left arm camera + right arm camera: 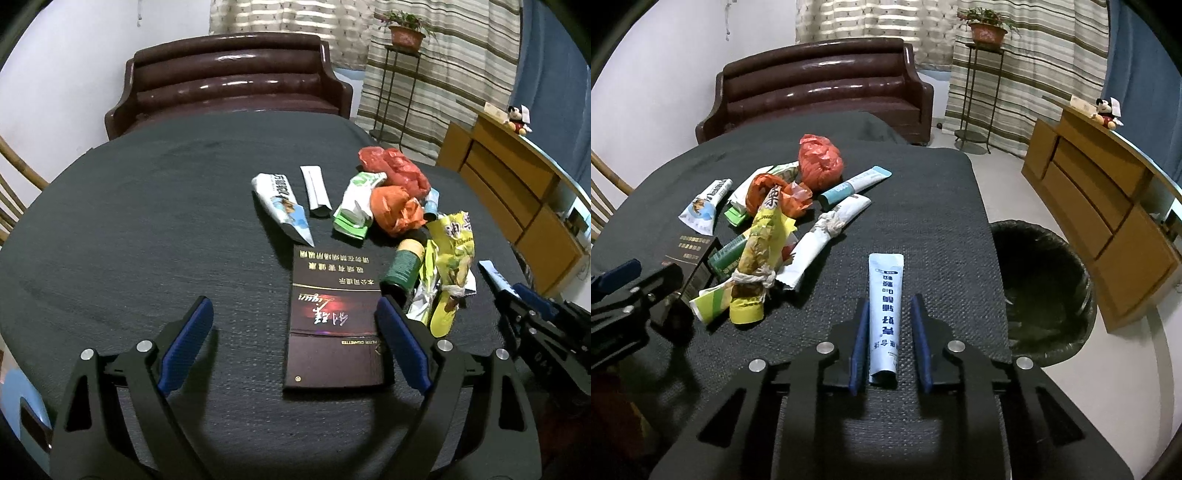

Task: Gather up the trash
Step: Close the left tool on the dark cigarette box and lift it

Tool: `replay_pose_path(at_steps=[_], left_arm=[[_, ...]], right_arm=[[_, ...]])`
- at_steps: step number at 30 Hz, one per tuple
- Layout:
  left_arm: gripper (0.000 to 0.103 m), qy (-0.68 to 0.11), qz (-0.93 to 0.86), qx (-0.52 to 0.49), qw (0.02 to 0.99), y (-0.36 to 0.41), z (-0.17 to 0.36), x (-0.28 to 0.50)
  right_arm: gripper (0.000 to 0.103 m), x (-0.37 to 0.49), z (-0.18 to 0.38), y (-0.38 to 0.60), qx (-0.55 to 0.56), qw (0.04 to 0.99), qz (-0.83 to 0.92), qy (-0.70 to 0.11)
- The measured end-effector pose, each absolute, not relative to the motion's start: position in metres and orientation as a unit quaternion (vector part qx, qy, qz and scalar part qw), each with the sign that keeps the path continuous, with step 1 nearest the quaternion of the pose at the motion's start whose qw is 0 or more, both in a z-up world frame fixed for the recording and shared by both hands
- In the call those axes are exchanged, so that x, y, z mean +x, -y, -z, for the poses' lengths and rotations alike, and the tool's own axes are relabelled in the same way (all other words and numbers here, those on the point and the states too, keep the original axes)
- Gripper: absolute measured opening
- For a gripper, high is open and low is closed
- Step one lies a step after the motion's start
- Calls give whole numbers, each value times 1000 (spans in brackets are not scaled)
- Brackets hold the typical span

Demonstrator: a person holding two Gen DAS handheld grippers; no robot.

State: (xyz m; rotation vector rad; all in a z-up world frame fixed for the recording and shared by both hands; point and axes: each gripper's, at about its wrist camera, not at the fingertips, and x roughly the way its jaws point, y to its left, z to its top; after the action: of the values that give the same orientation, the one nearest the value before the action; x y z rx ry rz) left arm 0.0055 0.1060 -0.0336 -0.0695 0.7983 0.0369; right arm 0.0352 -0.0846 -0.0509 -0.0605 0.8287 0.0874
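Dark table (147, 221), cigarette box (334, 321), wrappers (282, 206)

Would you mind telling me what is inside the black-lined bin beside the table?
The bin has a black liner and looks dark inside; no trash shows in the visible part. The table edge and the shadow hide its near side and bottom.

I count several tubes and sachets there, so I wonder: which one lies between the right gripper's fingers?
The pale blue sachet, lying alone near the table edge, lengthwise between the right gripper's blue pads. The others sit in the pile.
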Motion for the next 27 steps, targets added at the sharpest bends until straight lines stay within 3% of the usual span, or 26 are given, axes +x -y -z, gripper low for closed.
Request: replay_pose_path(at_steps=[13,16,21,27], left_arm=[[88,-398,-17,-22,917,-90,41,14],[81,-402,-19,-23,915,-89,45,15],[54,-406,-9,-28,914,-91,46,15],[54,-387,-10,-22,922,-96,42,6]], right_arm=[[24,37,51,92,-10,915,-69,-397],[24,36,51,94,-6,915,-73,-397],[24,36,51,96,-4,915,-77,-396],[21,34,49,97,-8,918,-78,-389]])
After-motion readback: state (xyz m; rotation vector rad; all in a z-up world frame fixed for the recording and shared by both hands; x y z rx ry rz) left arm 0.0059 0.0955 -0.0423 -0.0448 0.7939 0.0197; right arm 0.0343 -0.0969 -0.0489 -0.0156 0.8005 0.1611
